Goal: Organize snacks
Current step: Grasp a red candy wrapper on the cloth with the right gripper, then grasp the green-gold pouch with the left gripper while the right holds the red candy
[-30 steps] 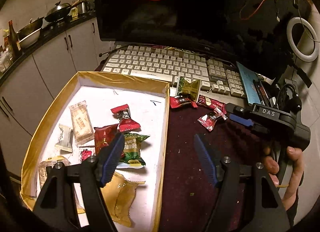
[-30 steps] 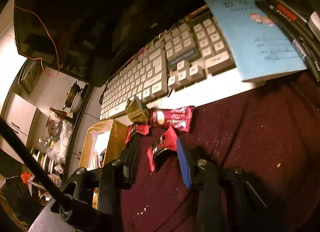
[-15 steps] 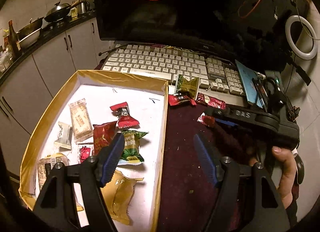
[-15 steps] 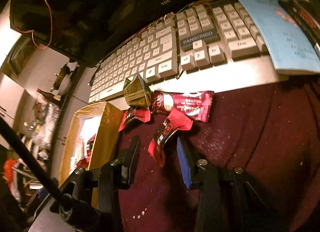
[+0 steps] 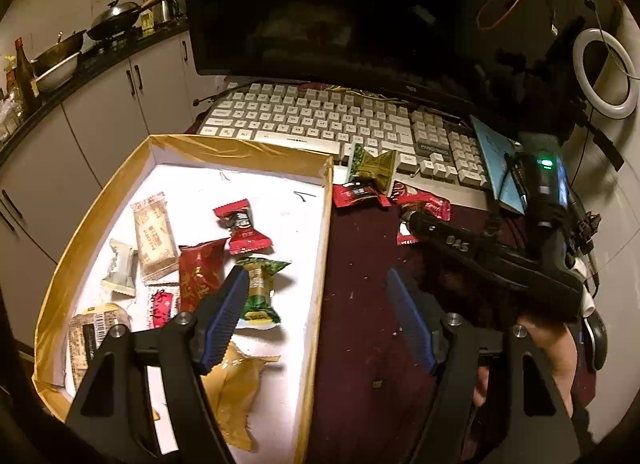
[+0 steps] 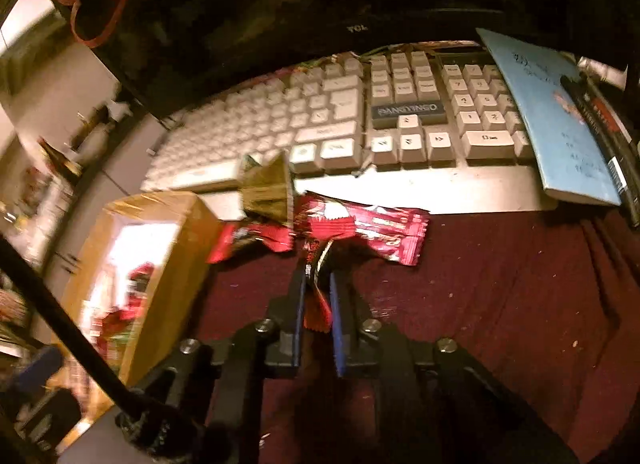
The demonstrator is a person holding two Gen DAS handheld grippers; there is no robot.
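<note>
While the small red snack packet (image 6: 316, 296) is sitting pinched in the clenched right claw (image 6: 317, 300) just above the maroon desk (image 6: 500, 284) near the keyboard (image 6: 320, 123), the left claw (image 5: 316, 316) is hanging released over the gold-rimmed box (image 5: 320, 264) edge.

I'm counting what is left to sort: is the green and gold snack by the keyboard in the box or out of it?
Out. The green and gold snack lies against the keyboard, just past the box corner.

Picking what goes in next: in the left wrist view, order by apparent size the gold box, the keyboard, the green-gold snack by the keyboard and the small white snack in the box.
1. gold box
2. keyboard
3. green-gold snack, slightly bigger than the last
4. white snack
</note>
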